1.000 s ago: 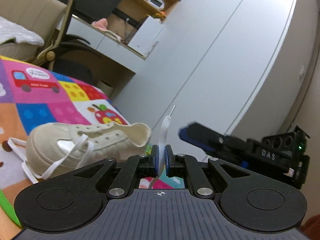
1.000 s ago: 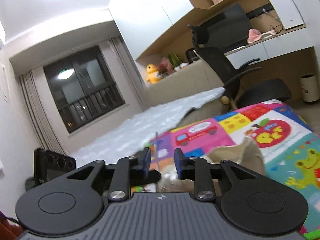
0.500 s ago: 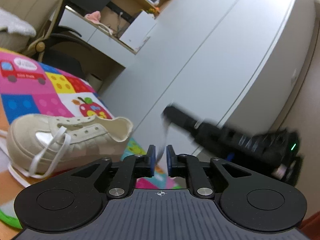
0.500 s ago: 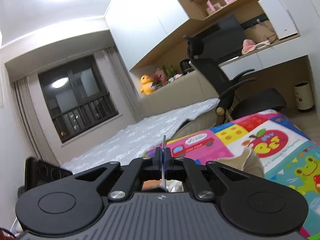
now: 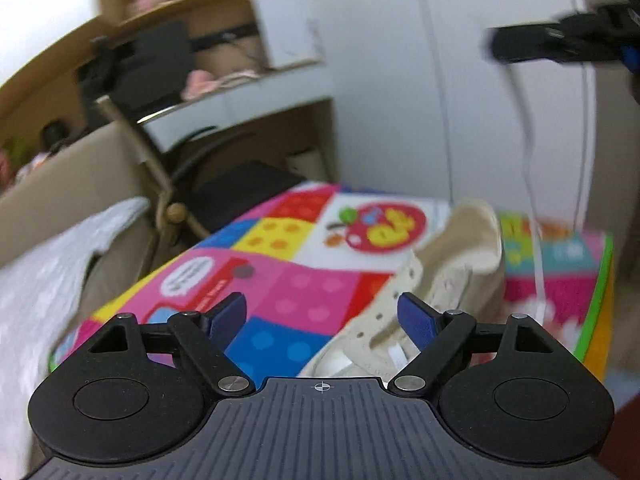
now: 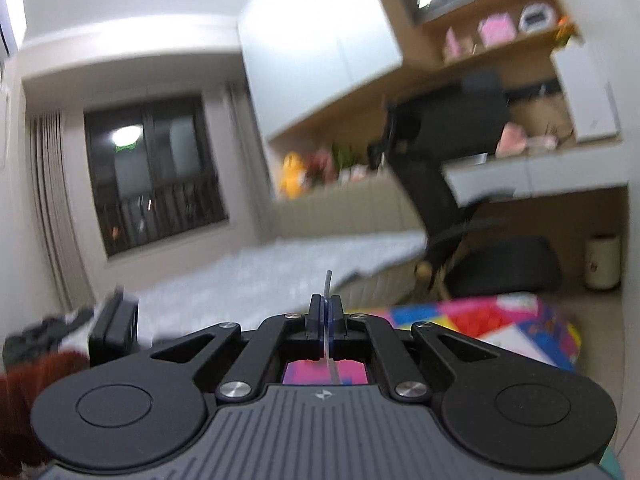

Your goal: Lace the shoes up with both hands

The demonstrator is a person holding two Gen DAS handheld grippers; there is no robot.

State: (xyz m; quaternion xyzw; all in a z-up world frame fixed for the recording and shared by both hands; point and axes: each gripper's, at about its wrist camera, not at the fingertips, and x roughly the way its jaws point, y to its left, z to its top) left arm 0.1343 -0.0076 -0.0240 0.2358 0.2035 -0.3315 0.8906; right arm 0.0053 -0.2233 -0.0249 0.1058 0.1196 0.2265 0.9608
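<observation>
A cream canvas shoe (image 5: 436, 292) lies on the colourful play mat (image 5: 304, 256), heel end up and to the right in the left wrist view. My left gripper (image 5: 322, 314) hangs just in front of the shoe with its jaws opening wide and nothing between them. A white lace (image 5: 534, 208) runs from the shoe up to my right gripper (image 5: 516, 46), blurred at the top right. In the right wrist view my right gripper (image 6: 327, 314) is shut on the lace (image 6: 328, 340), whose tip sticks up above the pads.
A black office chair (image 6: 460, 200) and a desk with shelves (image 6: 536, 168) stand behind the mat. A bed with a white cover (image 6: 272, 272) lies to the left, a white wardrobe (image 5: 440, 100) to the right. A small bin (image 6: 604, 256) stands under the desk.
My left gripper let go of the lace, opened wide and rolled. My right gripper shut on the lace tip and lifted it up and away from the shoe.
</observation>
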